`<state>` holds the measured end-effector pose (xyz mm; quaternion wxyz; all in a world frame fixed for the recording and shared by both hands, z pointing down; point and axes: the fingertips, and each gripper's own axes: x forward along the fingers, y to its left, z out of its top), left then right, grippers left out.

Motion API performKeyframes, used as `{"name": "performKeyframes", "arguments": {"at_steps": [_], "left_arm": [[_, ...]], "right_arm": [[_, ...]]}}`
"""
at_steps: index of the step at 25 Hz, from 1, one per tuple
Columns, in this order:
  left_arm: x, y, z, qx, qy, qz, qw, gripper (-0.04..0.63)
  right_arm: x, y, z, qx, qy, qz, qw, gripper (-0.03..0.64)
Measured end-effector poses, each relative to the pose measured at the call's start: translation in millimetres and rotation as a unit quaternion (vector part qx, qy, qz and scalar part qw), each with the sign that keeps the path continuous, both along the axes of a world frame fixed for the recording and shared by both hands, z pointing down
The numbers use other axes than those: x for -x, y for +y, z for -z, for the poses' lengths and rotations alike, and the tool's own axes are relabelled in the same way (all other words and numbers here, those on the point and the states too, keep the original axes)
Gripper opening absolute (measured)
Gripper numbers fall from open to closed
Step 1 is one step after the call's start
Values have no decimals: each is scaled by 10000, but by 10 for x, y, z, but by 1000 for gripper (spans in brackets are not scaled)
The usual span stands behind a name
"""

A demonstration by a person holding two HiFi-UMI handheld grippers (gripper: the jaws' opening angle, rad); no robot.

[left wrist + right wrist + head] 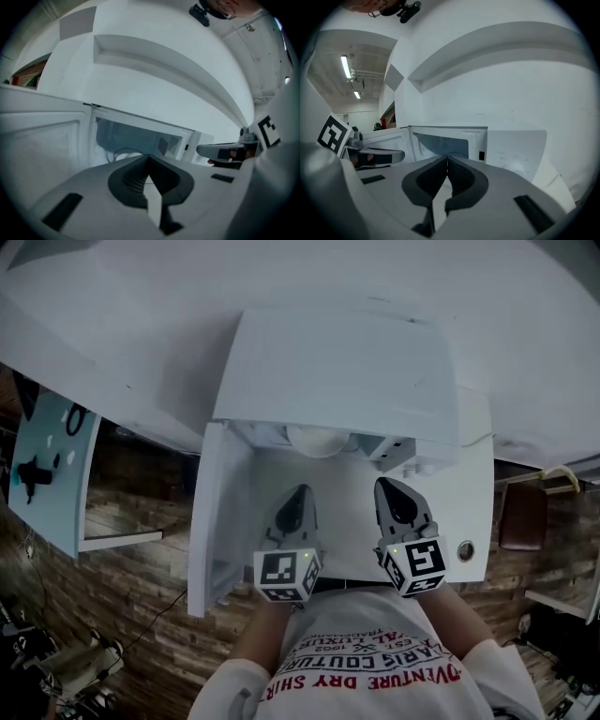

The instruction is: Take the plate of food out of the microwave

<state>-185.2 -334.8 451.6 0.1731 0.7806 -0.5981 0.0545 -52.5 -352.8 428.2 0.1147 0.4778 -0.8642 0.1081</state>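
Observation:
The white microwave [337, 371] stands in front of me with its door [217, 521] swung open to the left. Inside the cavity a pale round plate [319, 439] shows at the back; I cannot make out the food on it. My left gripper [300, 493] is shut and empty, held just outside the opening. Beside it, my right gripper [386, 484] is also shut and empty. In the left gripper view the shut left gripper [149, 157] points at the cavity [136, 138], where the plate's rim [121, 152] shows. The shut right gripper [447, 159] faces the cavity [440, 140].
The microwave's control panel [515, 145] with a dial sits right of the opening. The microwave rests on a white table [473, 512] with a round hole [465, 550]. A white side panel [47, 474] is at the left and a brown chair [523, 517] at the right, on a wooden floor.

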Motion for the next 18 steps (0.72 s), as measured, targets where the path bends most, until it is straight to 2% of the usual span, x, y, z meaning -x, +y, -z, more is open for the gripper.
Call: {"name": "performKeyframes", "arguments": {"at_steps": [2, 5, 10, 12, 16, 18], "left_arm": [[24, -93, -131, 91, 91, 55, 9999, 6], [71, -225, -381, 457, 727, 89, 9963, 6], [208, -409, -791, 961, 1798, 493, 9777, 19], [189, -505, -922, 1124, 2309, 568, 9648, 76], [101, -692, -1128, 1473, 3354, 783, 9272, 181], [48, -782, -1182, 1592, 3742, 863, 9095, 189]], "right_arm": [[22, -111, -156, 192, 26, -5, 9998, 11], [67, -252, -341, 396, 89, 42, 9992, 11], [138, -350, -583, 615, 129, 215, 9978, 11], [151, -381, -677, 696, 178, 222, 9972, 11], [145, -390, -830, 892, 270, 171, 9955, 11], [139, -390, -876, 948, 283, 185, 9949, 11]]}}
